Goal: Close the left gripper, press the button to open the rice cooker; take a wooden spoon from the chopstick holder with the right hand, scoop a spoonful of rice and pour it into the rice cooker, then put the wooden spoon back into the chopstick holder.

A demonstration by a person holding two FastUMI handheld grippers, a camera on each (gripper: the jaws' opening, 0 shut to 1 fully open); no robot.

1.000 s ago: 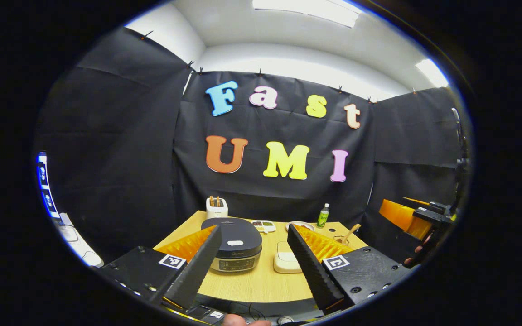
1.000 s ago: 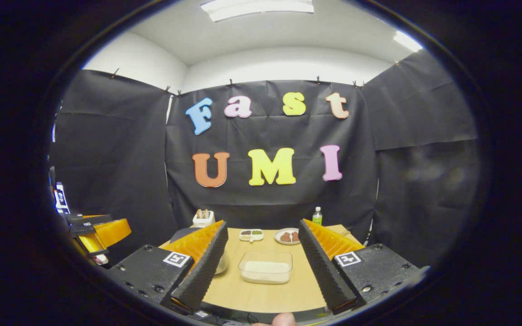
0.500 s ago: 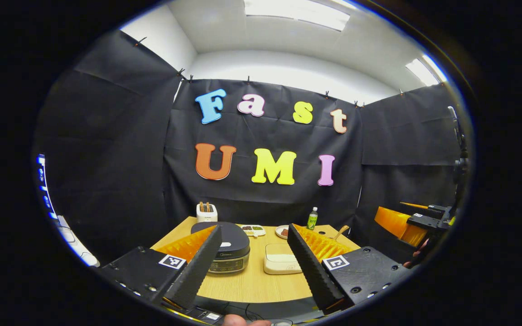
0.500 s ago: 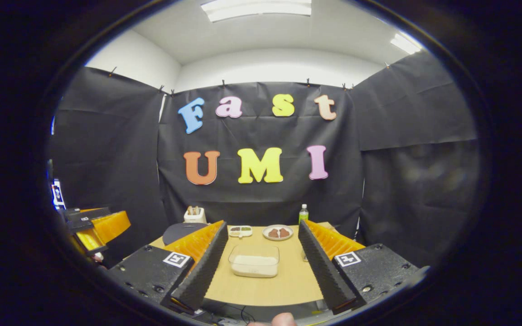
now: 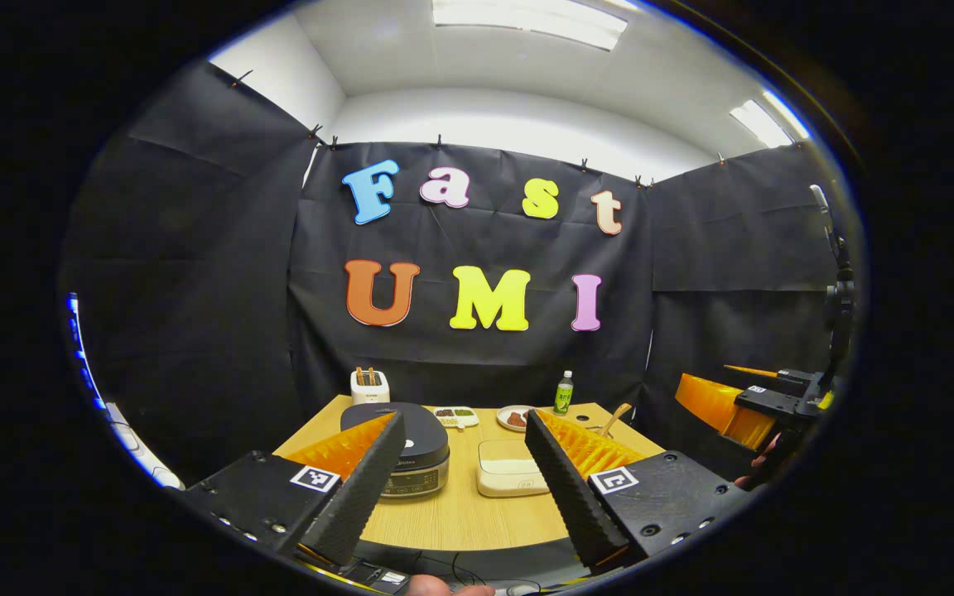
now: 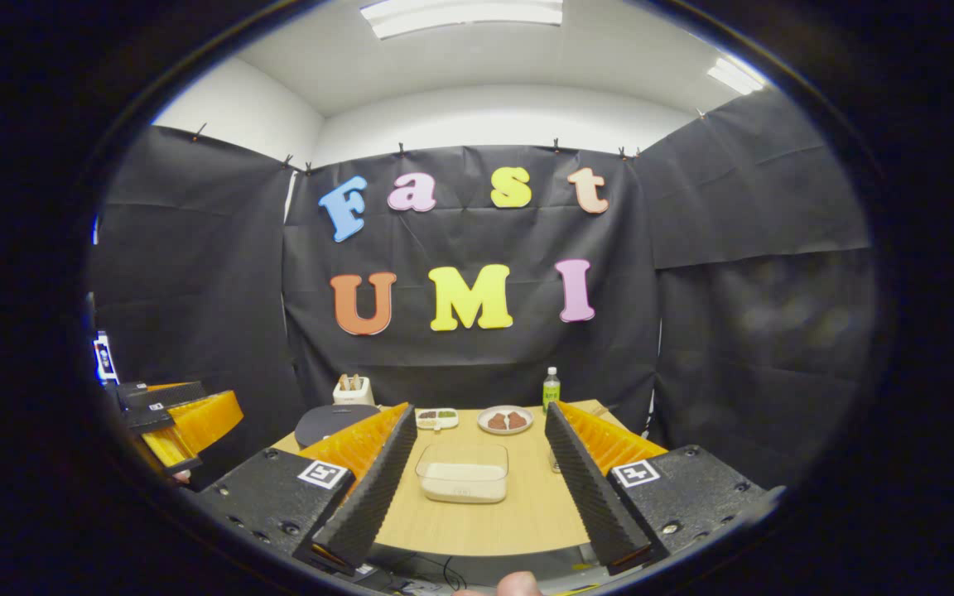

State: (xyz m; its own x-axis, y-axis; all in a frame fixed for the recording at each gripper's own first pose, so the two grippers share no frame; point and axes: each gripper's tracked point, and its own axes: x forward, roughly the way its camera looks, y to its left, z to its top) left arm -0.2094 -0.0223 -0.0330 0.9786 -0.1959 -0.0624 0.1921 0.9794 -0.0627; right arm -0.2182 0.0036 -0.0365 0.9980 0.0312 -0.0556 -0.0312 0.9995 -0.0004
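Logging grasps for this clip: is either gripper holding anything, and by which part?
Nothing is held. The left gripper and right gripper are both open and empty.

Both views are taken from the table's [image 5: 460, 517] near edge, faced toward the back wall. The rice cooker [image 5: 411, 447] is centred in the left gripper view, the rice container [image 6: 462, 482] in the right gripper view; both are shared.

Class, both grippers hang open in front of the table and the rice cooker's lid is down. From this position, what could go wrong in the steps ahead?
1. The left gripper is open; pressing the rice cooker like that, a finger might miss or straddle the button.
2. The wooden spoon leans at the table's far right, partly behind a finger, so the right gripper may grasp it badly.
3. The rice container sits apart from the cooker, so grains could spill on the table in transit.
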